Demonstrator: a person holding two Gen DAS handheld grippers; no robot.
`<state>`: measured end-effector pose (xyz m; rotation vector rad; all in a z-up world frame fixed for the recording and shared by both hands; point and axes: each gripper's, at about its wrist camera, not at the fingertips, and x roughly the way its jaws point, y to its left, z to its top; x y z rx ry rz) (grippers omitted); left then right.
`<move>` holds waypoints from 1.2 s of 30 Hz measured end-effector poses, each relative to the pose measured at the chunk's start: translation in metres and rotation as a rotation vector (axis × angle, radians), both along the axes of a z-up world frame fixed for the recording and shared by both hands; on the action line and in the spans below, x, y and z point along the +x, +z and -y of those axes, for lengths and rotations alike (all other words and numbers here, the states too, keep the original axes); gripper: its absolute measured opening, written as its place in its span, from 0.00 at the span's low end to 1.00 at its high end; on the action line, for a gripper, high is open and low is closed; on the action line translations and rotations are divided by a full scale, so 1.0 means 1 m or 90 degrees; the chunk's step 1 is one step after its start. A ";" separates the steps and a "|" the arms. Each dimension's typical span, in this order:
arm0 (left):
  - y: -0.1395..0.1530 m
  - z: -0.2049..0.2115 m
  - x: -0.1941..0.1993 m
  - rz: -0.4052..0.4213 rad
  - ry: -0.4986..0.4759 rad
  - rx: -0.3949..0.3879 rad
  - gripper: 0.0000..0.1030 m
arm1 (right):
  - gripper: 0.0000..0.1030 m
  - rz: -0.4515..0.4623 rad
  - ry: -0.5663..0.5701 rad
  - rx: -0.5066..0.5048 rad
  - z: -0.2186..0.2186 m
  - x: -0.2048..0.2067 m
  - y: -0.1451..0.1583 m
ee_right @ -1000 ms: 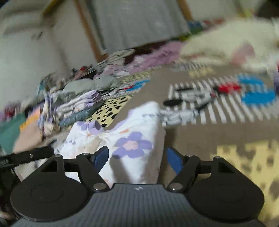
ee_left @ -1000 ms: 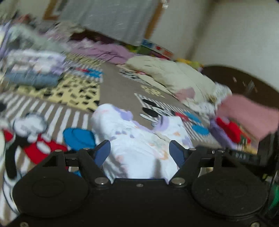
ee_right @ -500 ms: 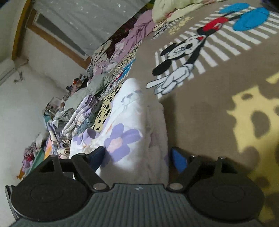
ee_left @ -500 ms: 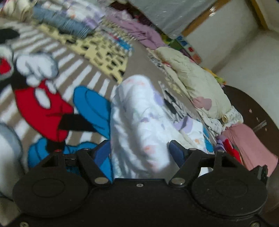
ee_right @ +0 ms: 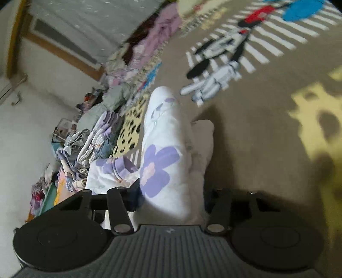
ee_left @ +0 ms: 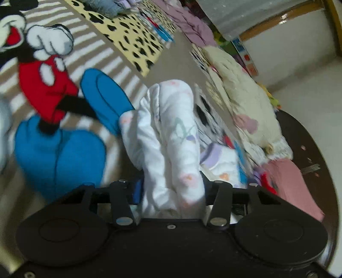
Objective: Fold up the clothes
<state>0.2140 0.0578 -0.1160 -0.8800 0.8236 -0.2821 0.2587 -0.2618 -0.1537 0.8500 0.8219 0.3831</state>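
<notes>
A pile of folded clothes [ee_right: 100, 136] sits by the left wall in the right wrist view, with more loose clothes behind it. In the left wrist view a cream puffy blanket [ee_left: 243, 100] lies along the right side, and a pink cloth [ee_left: 292, 184] lies below it, next to a dark round wooden board [ee_left: 316, 154]. Purple clothes [ee_left: 190, 25] are heaped far back by the wall. Nothing lies on top of the white garment with purple flowers [ee_right: 164, 149]. It fills the middle of both views and hides the rug right behind it.

There are two grippers and one white garment. I can count one cream blanket and one pink cloth. The clothes in the piles are too mixed up to count.

The left gripper [ee_left: 171, 190] has a bunched part of the white garment [ee_left: 171, 136] between its jaws. The jaws are closing, and the cloth fills the gap from side to side. The right gripper [ee_right: 171, 198] has another bunched part between its jaws, and these jaws are closing too, snug on the cloth. The garment stands up in thick folds from each gripper, and the rest droops onto the rug.

The floor is covered by a brown cartoon mouse rug [ee_left: 64, 89] with white stripes, red shorts, blue shoes and yellow spotted patches. The walls are white, with wooden trim [ee_right: 64, 51] around a grey curtain [ee_right: 89, 19].
</notes>
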 end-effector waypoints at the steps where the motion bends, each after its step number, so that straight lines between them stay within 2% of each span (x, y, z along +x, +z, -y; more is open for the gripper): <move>1: 0.002 -0.003 -0.012 -0.013 0.001 -0.015 0.54 | 0.50 -0.020 -0.004 0.010 0.004 -0.012 0.007; 2: -0.001 -0.004 -0.020 -0.016 0.000 0.001 0.58 | 0.54 -0.031 -0.008 0.009 0.007 -0.026 0.013; 3: -0.006 -0.002 -0.025 -0.016 -0.002 0.030 0.71 | 0.68 -0.033 -0.009 -0.011 0.008 -0.038 0.018; 5: -0.021 0.003 -0.031 -0.002 -0.026 0.105 0.74 | 0.78 -0.024 -0.006 -0.117 -0.001 -0.053 0.017; 7: -0.012 0.004 -0.045 0.035 -0.023 0.140 0.75 | 0.76 0.009 0.011 -0.205 -0.011 -0.065 0.020; 11: 0.018 0.012 -0.063 0.139 -0.027 0.273 0.75 | 0.78 0.119 0.016 -0.376 -0.033 -0.089 0.054; 12: 0.022 0.012 -0.065 0.149 -0.027 0.294 0.75 | 0.78 0.139 0.020 -0.408 -0.037 -0.092 0.060; 14: 0.026 0.007 -0.070 0.156 -0.015 0.300 0.75 | 0.78 0.165 0.025 -0.456 -0.042 -0.093 0.066; 18: 0.027 0.008 -0.074 0.167 0.005 0.303 0.75 | 0.78 0.176 0.011 -0.500 -0.039 -0.091 0.074; 30: 0.042 0.024 -0.077 0.214 0.004 0.364 0.75 | 0.78 0.182 0.008 -0.532 -0.031 -0.097 0.076; 33: 0.046 0.029 -0.078 0.243 0.002 0.408 0.73 | 0.77 0.236 0.011 -0.550 -0.035 -0.104 0.081; 36: 0.049 0.038 -0.068 0.275 -0.020 0.458 0.72 | 0.73 0.300 0.042 -0.566 -0.041 -0.105 0.082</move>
